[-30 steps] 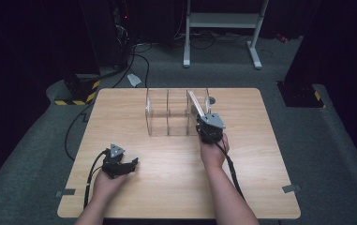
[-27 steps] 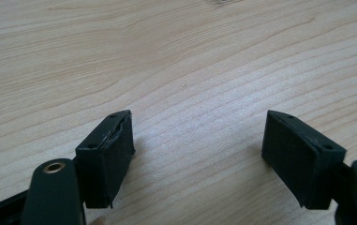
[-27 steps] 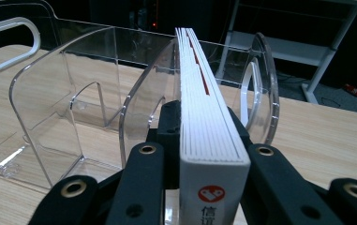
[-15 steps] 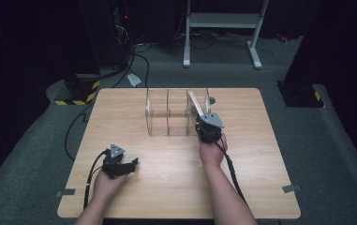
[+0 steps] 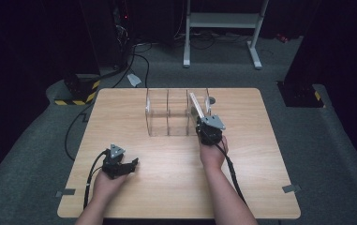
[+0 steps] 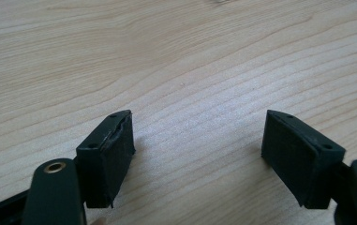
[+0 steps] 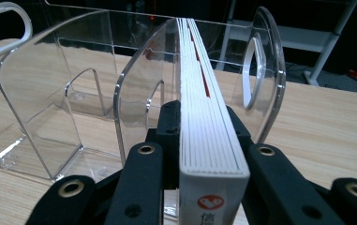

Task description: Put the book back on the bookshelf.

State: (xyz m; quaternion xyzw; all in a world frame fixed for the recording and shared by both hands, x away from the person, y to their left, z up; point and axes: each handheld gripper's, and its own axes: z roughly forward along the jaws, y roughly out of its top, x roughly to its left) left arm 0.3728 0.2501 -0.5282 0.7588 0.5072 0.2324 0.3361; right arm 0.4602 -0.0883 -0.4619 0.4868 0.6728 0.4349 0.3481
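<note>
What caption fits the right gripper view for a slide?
Right gripper clamps a white book upright between clear acrylic rack dividers.

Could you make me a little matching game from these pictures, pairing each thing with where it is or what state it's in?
Things:
1. book
2. left gripper
3. rack
4. right gripper

States or places:
a. clear plastic, standing at the far middle of the table
b. jaws open over bare wood
c. white, gripped on edge, reaching into the end slot
d. jaws shut on something, just in front of the rack

Pairs: 1-c, 2-b, 3-a, 4-d
</note>
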